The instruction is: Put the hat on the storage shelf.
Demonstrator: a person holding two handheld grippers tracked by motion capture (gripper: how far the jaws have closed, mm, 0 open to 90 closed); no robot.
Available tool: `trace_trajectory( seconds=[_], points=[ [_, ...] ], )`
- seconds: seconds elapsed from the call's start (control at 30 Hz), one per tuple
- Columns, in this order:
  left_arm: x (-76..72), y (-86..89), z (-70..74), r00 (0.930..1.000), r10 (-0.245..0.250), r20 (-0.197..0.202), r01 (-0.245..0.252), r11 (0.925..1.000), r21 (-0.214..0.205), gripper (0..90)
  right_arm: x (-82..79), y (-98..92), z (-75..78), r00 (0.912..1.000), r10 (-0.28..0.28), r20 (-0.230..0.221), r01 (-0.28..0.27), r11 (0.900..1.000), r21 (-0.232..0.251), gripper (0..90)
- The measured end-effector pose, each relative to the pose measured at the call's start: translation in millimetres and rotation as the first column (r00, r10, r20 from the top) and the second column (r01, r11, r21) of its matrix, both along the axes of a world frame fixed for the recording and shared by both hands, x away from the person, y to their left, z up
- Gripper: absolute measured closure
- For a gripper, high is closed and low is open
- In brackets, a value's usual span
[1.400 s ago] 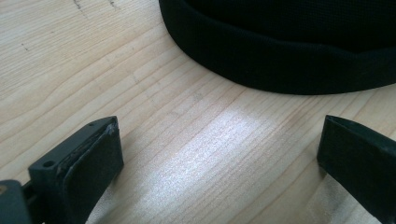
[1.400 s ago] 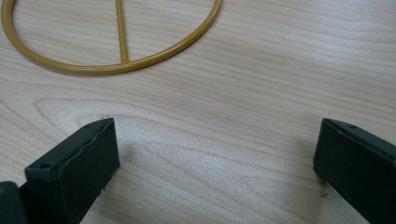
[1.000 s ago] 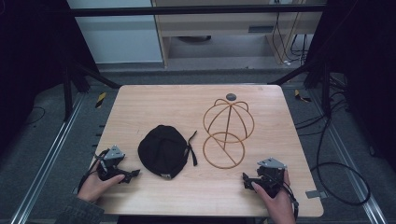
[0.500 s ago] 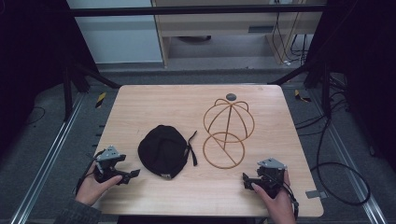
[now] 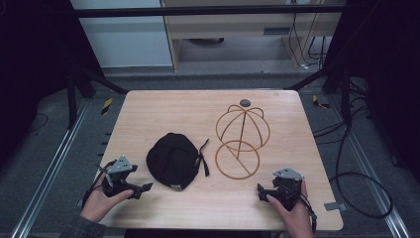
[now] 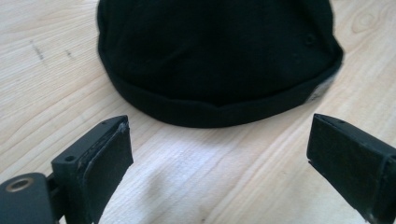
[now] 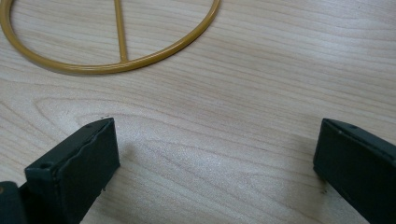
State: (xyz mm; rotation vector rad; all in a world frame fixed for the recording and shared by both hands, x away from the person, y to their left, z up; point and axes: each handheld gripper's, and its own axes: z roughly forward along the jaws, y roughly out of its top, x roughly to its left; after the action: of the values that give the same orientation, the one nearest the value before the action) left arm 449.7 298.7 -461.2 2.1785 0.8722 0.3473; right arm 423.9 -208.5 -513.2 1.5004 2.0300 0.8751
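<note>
While lying crown-up, black cap (image 5: 173, 159), strap (image 5: 203, 157) trailing right, long axis fore-aft.

I find no text, brand, number or sign that I can read. The black cap (image 6: 219, 60) just ahead of my left gripper (image 6: 219, 154) carries a small pale tag on its brim, toward my right jaw, but it is too blurred to tell whether anything is printed there. A grey tab on the table's (image 5: 208, 208) edge beside my right gripper (image 5: 265, 191) looks blank.
</note>
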Motion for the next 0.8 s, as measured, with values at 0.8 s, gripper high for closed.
trace_trajectory(
  seconds=[0.8],
  points=[
    [55.0,-84.7,78.0,0.9927,-0.105,-0.06,0.115,0.9688,0.219,13.7,-0.1,0.0,0.0,1.0,0.0,0.0,0.0,1.0,0.0,0.4]
  ],
)
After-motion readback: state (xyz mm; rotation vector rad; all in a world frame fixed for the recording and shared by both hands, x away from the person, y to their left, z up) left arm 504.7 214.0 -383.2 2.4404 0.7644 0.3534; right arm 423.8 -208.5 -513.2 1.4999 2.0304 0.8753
